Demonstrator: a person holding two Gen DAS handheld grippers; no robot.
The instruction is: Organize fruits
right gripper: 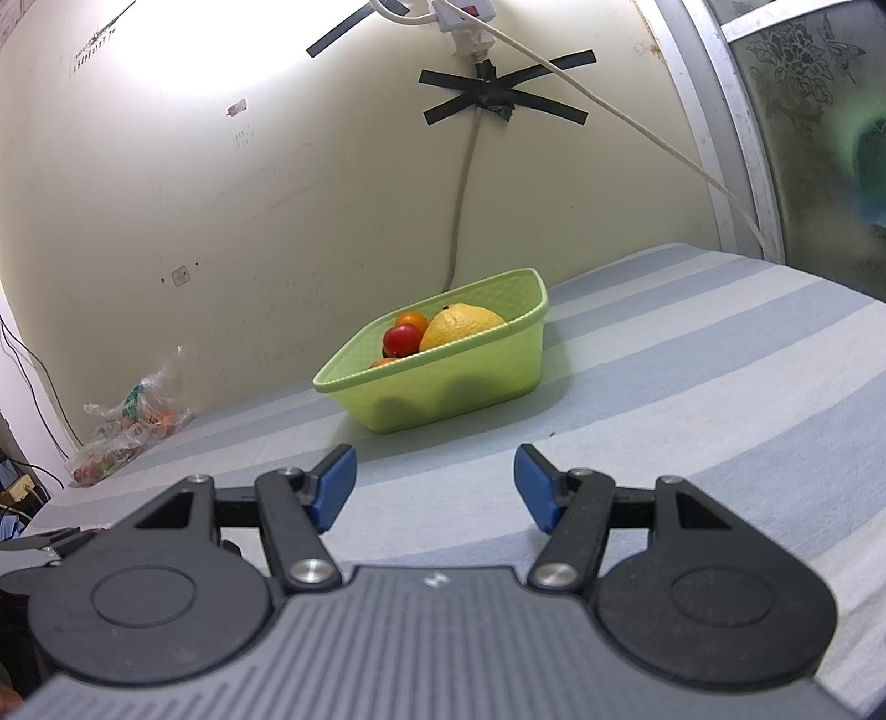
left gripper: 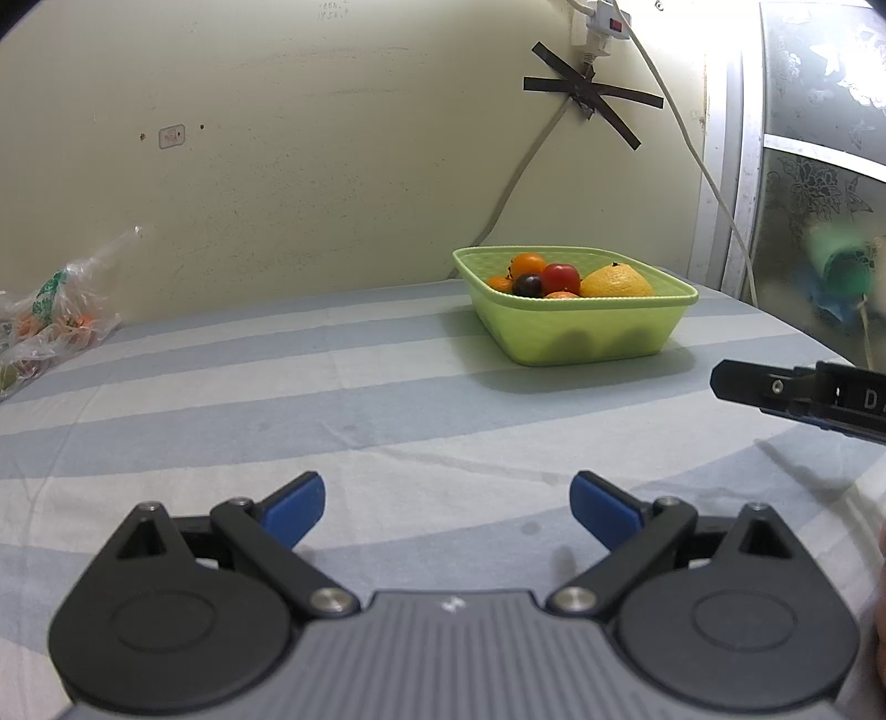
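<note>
Hovering over a bed sheet (left gripper: 387, 399) striped in pale blue and white, the left gripper (left gripper: 447, 507) has its two blue-padded fingers (left gripper: 293, 507) spread wide apart, with only cloth visible between them. Ahead of it and a little to the right sits a light green plastic basket (left gripper: 576, 332), resting on the sheet near a cream wall (left gripper: 304, 166). Fruit is piled inside the basket: a large yellow citrus (left gripper: 616, 281) on the right, a red round fruit (left gripper: 560, 278) beside it, a dark purple one (left gripper: 527, 285) just in front of that, and small orange fruits (left gripper: 527, 265) toward the back and left. At the right edge of the left wrist view, the black tip of the right gripper (right gripper: 434, 490) pokes in above the sheet, well apart from the basket. From its own camera, this gripper's fingers also stand wide apart and empty, pointed toward the basket, which lies near but not touching. At the far left, against the wall, a crumpled clear plastic bag (left gripper: 50, 315) holds more small orange and reddish fruit. On the wall, strips of black tape (left gripper: 592, 94) cross over a cable (left gripper: 520, 171) that runs down behind the basket, and a white power strip (left gripper: 603, 22) hangs above. A patterned frosted panel (left gripper: 819, 138) stands at the right.
</note>
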